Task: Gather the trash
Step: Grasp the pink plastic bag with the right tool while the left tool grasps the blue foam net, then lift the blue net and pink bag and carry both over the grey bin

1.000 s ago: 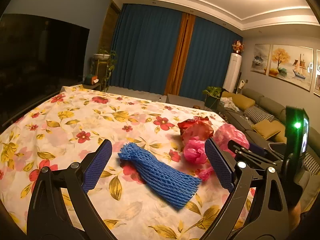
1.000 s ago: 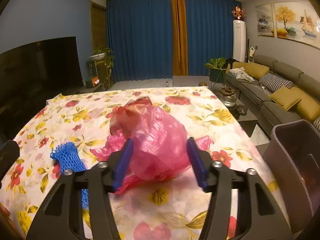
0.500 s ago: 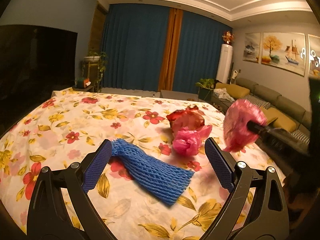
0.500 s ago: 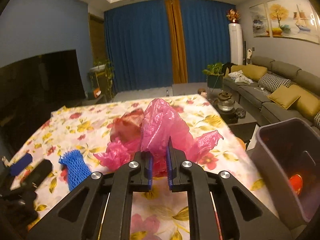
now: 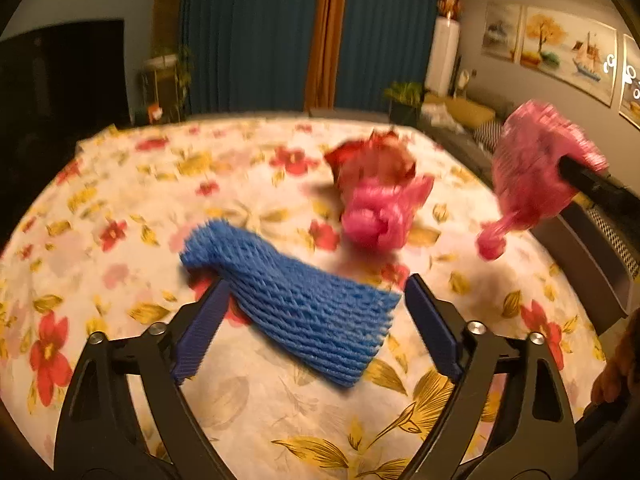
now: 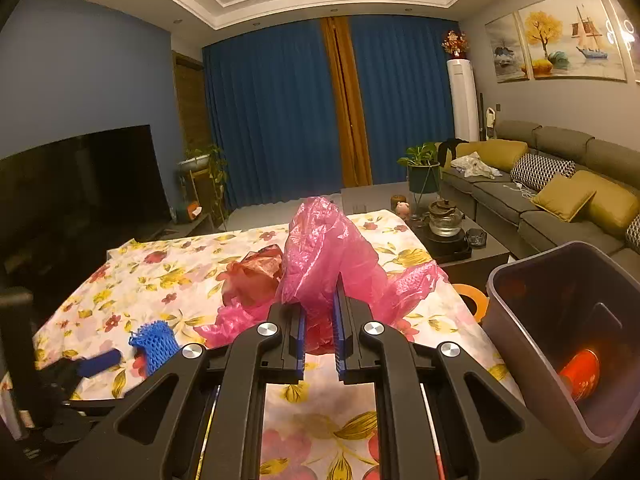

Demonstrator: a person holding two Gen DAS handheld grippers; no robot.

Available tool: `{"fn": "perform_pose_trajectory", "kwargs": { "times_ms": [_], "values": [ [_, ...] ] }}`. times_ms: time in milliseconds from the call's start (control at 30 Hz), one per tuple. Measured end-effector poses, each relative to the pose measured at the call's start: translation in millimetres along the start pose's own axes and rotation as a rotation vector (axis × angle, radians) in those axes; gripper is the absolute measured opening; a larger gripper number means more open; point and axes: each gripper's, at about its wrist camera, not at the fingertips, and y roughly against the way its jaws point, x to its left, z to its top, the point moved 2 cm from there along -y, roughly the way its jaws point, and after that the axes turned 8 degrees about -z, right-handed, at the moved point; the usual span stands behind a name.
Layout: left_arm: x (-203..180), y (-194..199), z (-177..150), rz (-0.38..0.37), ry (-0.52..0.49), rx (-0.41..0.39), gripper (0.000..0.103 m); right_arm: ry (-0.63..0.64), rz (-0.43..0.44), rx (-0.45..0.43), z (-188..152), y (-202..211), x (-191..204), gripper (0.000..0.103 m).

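Right gripper [image 6: 320, 334] clamped on pink bag [image 6: 324, 252], lifted clear of desk [image 6: 160, 276]. Carry it over bin [image 6: 560, 344] at your right before releasing. Left gripper [image 5: 310, 320] jaws apart, just been narrowing, straddling blue foam net [image 5: 296, 304] on desk; lower further, then close.

Left gripper [image 5: 312, 308]: angled downward, jaws wide, just narrowing, pads clear of contact. Right gripper [image 6: 320, 316]: raised, tilted slightly downward, jaws just closed, pads pinched nearly together on a bag [image 6: 324, 248]. Fingers [image 5: 616, 372] showed at the left view's right edge.
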Motion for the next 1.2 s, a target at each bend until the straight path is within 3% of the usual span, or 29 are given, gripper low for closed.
{"fn": "perform_pose_trajectory", "kwargs": {
  "times_ms": [200, 267, 333, 400, 567, 733, 900, 1200],
  "values": [
    [6.6, -27.4, -5.7, -0.005, 0.033, 0.146, 0.06, 0.001, 0.002, -0.001, 0.9, 1.2, -1.2, 0.012],
    [6.9, -28.0, -6.8, -0.004, 0.034, 0.152, 0.056, -0.001, 0.001, -0.001, 1.0, 1.2, -1.1, 0.012],
    [7.8, -28.1, -7.7, 0.011, 0.033, 0.157, 0.045, -0.007, 0.004, -0.003, 2.0, 2.2, -1.0, 0.012],
    [11.5, -27.9, -6.7, 0.019, 0.046, 0.153, 0.026, -0.008, 0.004, -0.01, 3.1, 3.9, -0.8, 0.012],
    [21.8, -25.6, -5.8, -0.024, 0.096, 0.14, 0.004, -0.007, 0.003, -0.013, 3.6, 5.4, -1.3, 0.012],
    [21.1, -15.7, -3.7, -0.045, 0.098, 0.086, 0.003, -0.007, 0.0, -0.011, 2.4, 6.7, -0.9, 0.012],
    [16.9, 6.0, 0.6, 0.021, 0.039, -0.007, 0.002, -0.016, 0.001, -0.016, 4.0, 8.9, -2.1, 0.012],
    [6.0, 46.5, 15.0, 0.0, 0.034, -0.136, 0.002, -0.023, 0.005, -0.028, 9.3, 21.5, -8.8, 0.012]
  ]
}}
